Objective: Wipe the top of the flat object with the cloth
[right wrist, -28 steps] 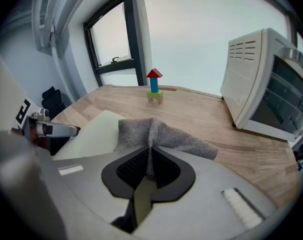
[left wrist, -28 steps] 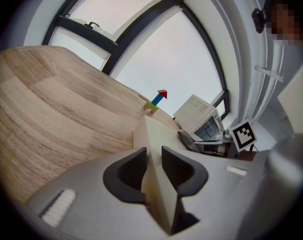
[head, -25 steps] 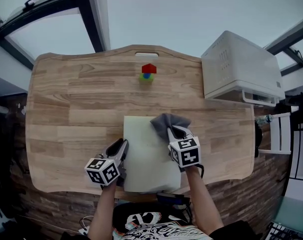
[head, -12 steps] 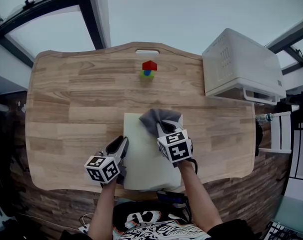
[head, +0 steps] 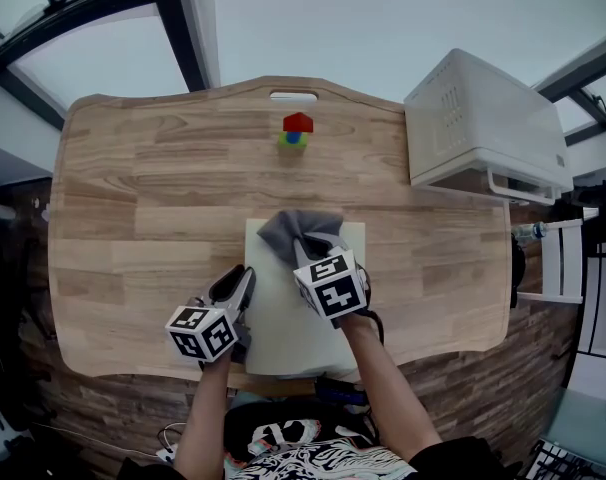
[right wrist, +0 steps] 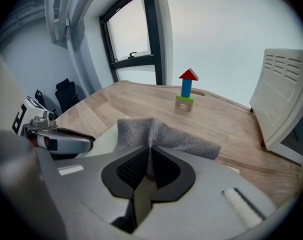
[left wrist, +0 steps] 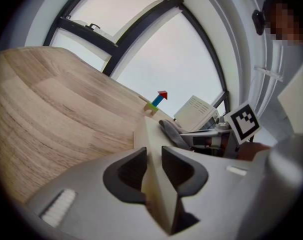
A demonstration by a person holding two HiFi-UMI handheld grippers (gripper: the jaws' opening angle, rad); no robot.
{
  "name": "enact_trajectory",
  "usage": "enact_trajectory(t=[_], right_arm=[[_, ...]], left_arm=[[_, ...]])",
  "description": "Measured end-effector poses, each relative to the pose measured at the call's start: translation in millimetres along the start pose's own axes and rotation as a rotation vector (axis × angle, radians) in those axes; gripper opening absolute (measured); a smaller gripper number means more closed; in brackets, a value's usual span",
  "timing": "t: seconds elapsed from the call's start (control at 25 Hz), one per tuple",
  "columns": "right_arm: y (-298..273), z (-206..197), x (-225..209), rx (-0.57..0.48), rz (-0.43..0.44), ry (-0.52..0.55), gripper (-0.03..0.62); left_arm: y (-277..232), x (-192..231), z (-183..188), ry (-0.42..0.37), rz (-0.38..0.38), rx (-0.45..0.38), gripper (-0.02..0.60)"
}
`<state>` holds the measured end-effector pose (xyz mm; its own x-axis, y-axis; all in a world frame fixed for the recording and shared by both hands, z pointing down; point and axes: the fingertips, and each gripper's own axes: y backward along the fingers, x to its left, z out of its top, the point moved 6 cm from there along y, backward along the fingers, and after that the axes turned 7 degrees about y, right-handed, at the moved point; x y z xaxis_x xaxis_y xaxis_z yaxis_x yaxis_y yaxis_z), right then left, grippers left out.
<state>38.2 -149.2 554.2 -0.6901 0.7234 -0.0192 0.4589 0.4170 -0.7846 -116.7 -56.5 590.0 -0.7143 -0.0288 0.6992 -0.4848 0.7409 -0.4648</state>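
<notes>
The pale flat board (head: 281,318) is lying at the near edge of the wooden table (head: 133,188), right in front of you. The fingers (left wrist: 129,173) of your left gripper (head: 240,286) are closing on its left edge and pinning it so it cannot slide.

The grey cloth (head: 295,230) is bunching up in your right gripper (head: 309,256), whose fingers (right wrist: 130,168) are pinching a fold of it tight. The rest is spreading just past those fingertips onto the board's far end, towards its far left corner.

Wiping looks under way rather than finished. The cloth is covering only the far strip, while the middle and near parts of the top, under and behind your right fingertips, are lying bare. Whether they are already clean, the pictures are not showing, so treat them as what is left.

Your right gripper is tilting steeply down and away from you, and your right forearm (head: 383,388) is reaching in over the board's near edge. Your left gripper is sitting shallower, just beside the board, pointing along its left edge. The toy block tower (head: 296,130) is standing well beyond both sets of fingertips.
</notes>
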Motion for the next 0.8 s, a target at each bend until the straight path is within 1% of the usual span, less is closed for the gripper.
enact_trajectory(t=[0.52,0.8], right_arm=[[-9.9,10.9,18.5,-0.008,0.035,0.035,0.009],[-16.8,7.4,29.0,-0.008,0.066,0.012,0.009]], left_arm=[[-0.3,1.2,0.2,-0.004,-0.006,-0.006,0.135],[-0.1,1.6,-0.6,0.001,-0.004,-0.007,0.137]])
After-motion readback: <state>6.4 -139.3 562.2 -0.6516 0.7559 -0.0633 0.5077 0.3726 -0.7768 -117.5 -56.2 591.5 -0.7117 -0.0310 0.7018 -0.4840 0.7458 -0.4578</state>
